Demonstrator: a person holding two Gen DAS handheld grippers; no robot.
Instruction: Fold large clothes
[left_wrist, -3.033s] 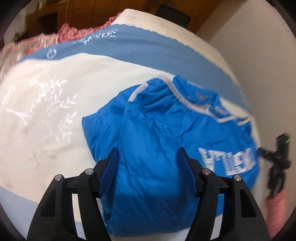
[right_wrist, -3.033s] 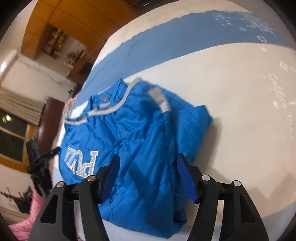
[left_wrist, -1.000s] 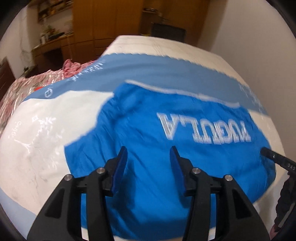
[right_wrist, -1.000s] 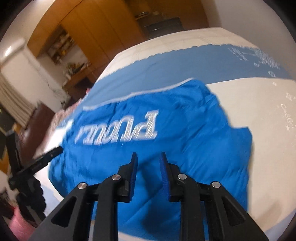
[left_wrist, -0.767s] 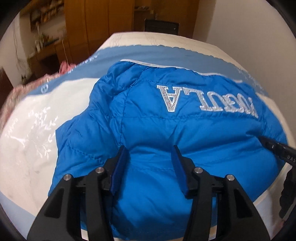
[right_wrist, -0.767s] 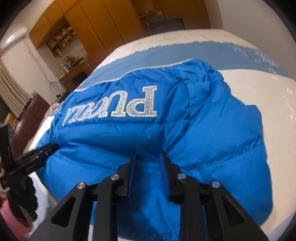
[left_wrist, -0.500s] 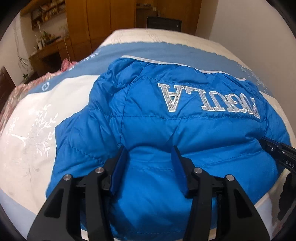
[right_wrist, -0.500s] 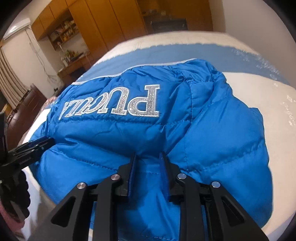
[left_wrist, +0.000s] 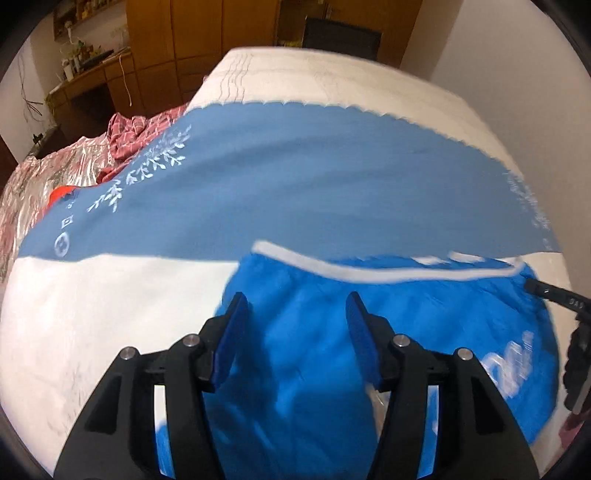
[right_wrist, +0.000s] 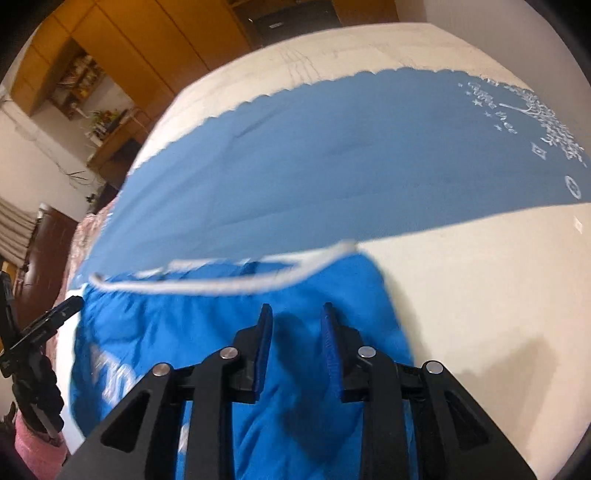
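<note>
A bright blue padded jacket (left_wrist: 424, 332) with a white trim band and silver lettering lies folded on the bed; it also shows in the right wrist view (right_wrist: 192, 332). My left gripper (left_wrist: 297, 332) is open above the jacket's left part, with nothing between its blue pads. My right gripper (right_wrist: 296, 332) is open by a narrower gap above the jacket's right part, also empty. Both views are motion-blurred.
The bed cover (left_wrist: 92, 295) is cream with a wide blue band (left_wrist: 314, 177) across it. Pink and red bedding (left_wrist: 122, 140) lies at the far left. A black tripod (right_wrist: 33, 354) stands by the bed's side. Wooden cabinets (left_wrist: 177, 44) line the far wall.
The jacket, held up half a second ago with the lettering facing me, now lies lower on the bed. Both grippers have let go of it and opened.
</note>
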